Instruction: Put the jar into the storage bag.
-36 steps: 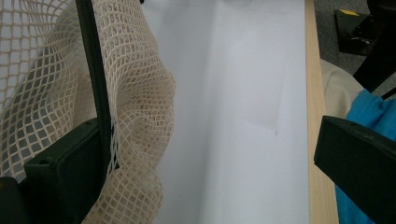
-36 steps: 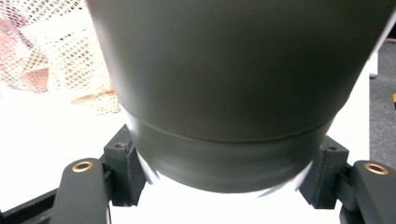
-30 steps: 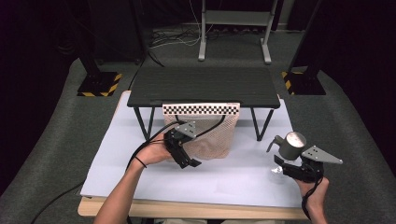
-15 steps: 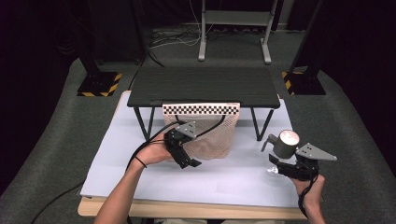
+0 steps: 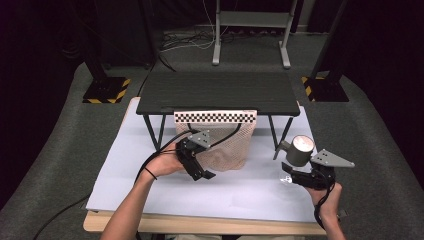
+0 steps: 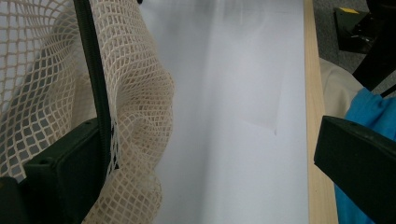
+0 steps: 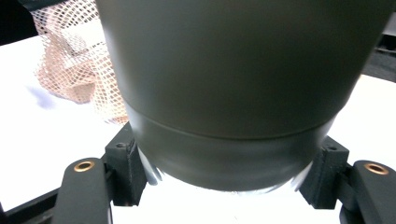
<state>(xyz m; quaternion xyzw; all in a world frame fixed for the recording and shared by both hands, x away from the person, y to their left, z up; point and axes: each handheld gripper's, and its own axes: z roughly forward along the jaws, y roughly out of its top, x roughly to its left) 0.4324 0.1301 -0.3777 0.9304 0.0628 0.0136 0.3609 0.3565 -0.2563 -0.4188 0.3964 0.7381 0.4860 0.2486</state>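
Observation:
A beige mesh bag [image 5: 230, 145] hangs from the front edge of a low black stand [image 5: 215, 92], under a checkered strip. My left gripper [image 5: 197, 167] is at the bag's left side with its jaws wide apart. In the left gripper view the bag [image 6: 140, 93] and its black zip [image 6: 93, 70] drape over one jaw of that gripper [image 6: 212, 168]. My right gripper [image 5: 292, 172] is to the right of the bag, shut on a dark grey cup [image 5: 300, 150]. In the right gripper view the cup [image 7: 233, 93] sits between the jaws of that gripper [image 7: 224, 182], with the bag [image 7: 70, 60] behind it.
The stand rests on a white sheet [image 5: 240, 192] that covers a wooden table. Grey carpet surrounds it. Black bases with yellow stripes [image 5: 105, 90] and a metal frame [image 5: 250, 30] stand on the floor behind.
My right gripper has carried the cup to the left, toward the bag, and a little higher. The left gripper and the bag have stayed put.

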